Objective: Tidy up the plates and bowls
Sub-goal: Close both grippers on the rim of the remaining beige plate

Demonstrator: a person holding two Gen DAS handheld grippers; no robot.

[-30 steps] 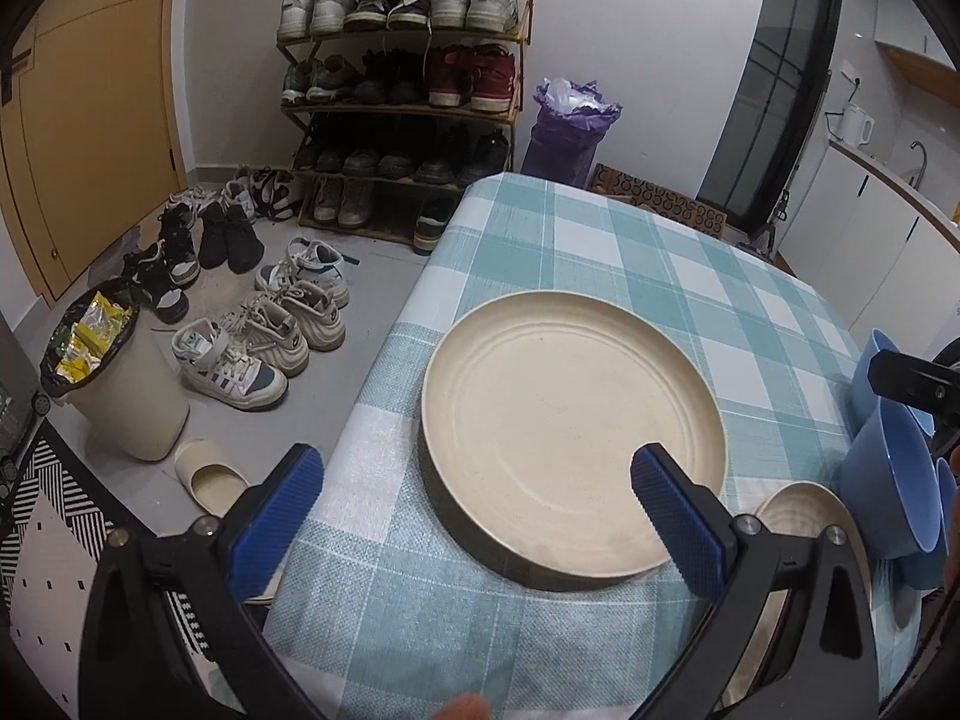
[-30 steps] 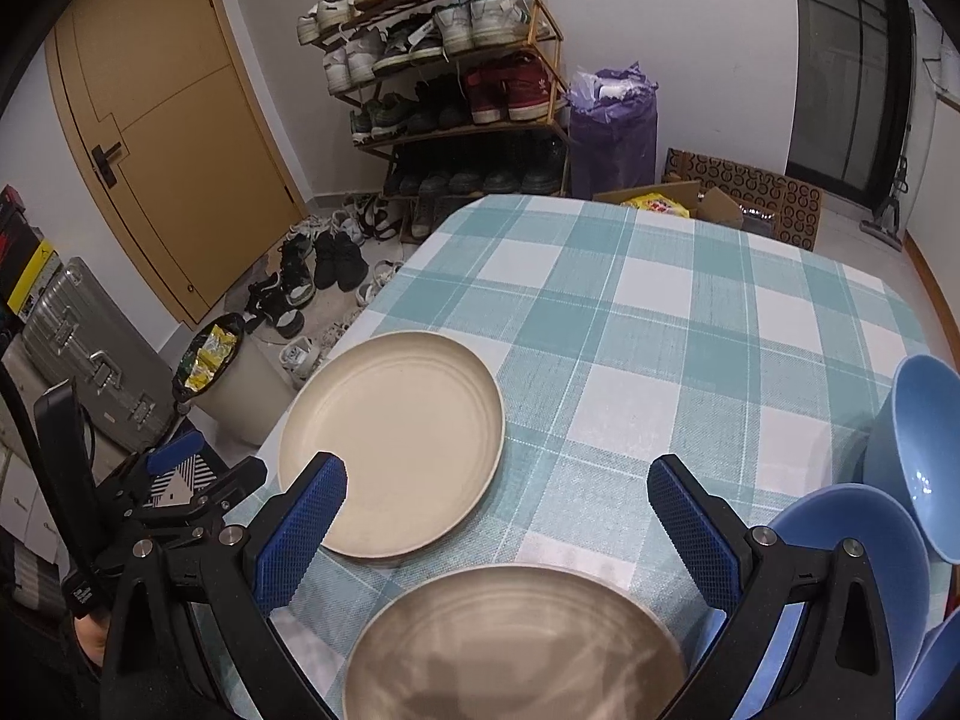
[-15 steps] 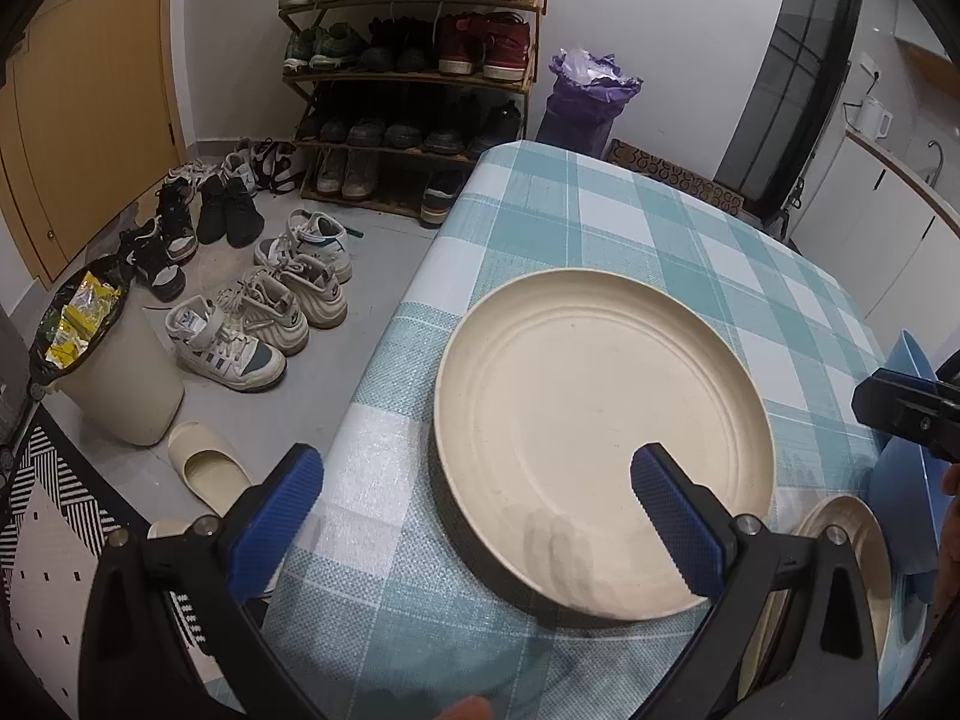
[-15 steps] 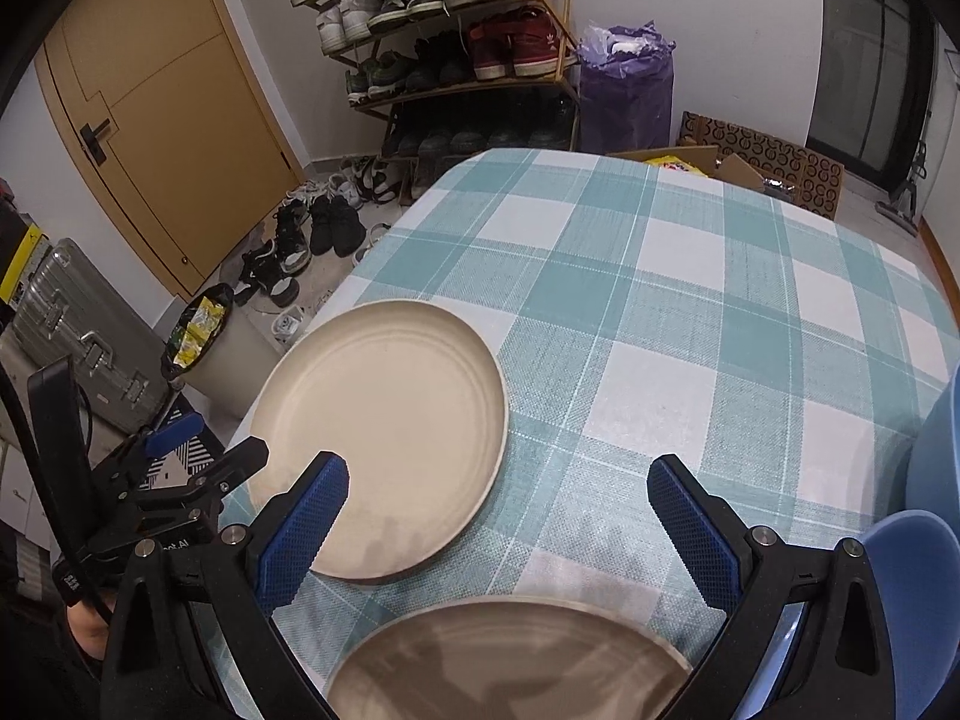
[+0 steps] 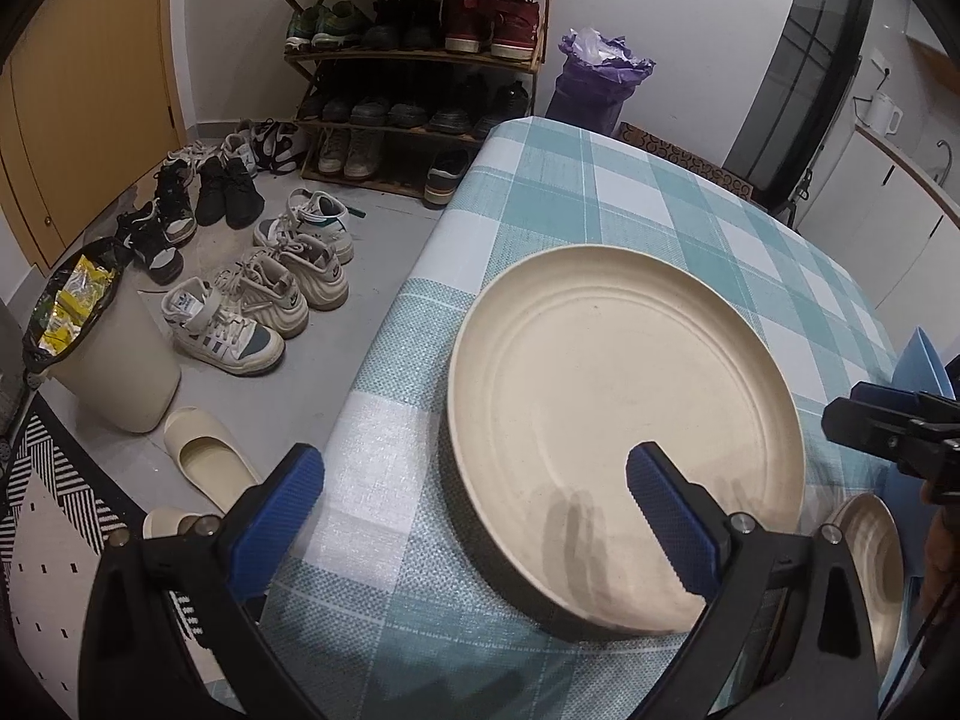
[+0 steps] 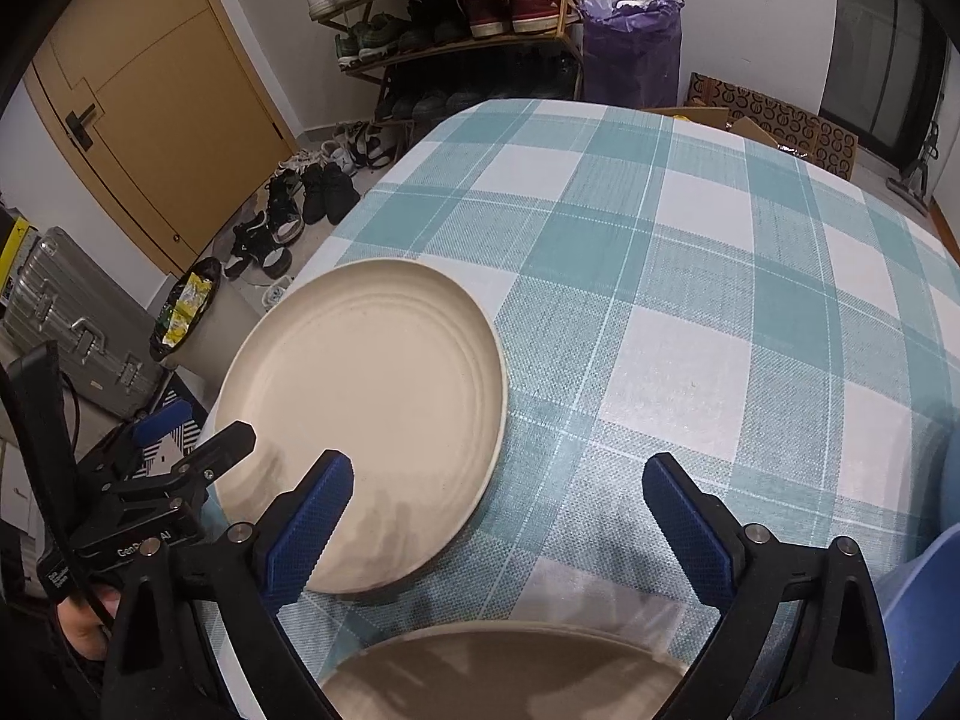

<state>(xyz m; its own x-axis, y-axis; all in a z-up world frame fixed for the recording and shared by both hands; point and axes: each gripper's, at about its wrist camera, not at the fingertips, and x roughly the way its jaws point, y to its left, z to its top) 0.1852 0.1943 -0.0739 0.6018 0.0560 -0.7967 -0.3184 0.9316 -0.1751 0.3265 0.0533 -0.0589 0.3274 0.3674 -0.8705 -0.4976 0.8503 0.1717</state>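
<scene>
A large cream plate (image 5: 624, 432) (image 6: 366, 420) lies flat near the left edge of the checked table. My left gripper (image 5: 474, 510) hangs open just above the plate's near left rim, one finger over the plate and the other over bare cloth. A second, browner plate (image 6: 510, 672) (image 5: 870, 552) lies nearer me, to the right of the first. My right gripper (image 6: 498, 531) hovers above its far rim, jaws wide but closing, pressing on nothing. A blue bowl (image 6: 924, 618) (image 5: 924, 360) stands at the right.
The teal checked tablecloth (image 6: 690, 276) drops off at the table's left edge (image 5: 384, 360). On the floor beyond it are scattered shoes (image 5: 258, 306), a waste bin (image 5: 102, 348), a shoe rack (image 5: 420, 30), a purple bag (image 5: 600, 84) and a silver suitcase (image 6: 66, 312).
Both grippers have sunk and come closer to the plates. The cream plate looks larger in the left wrist view. The blue bowls have slid towards the right edge of the right wrist view.
</scene>
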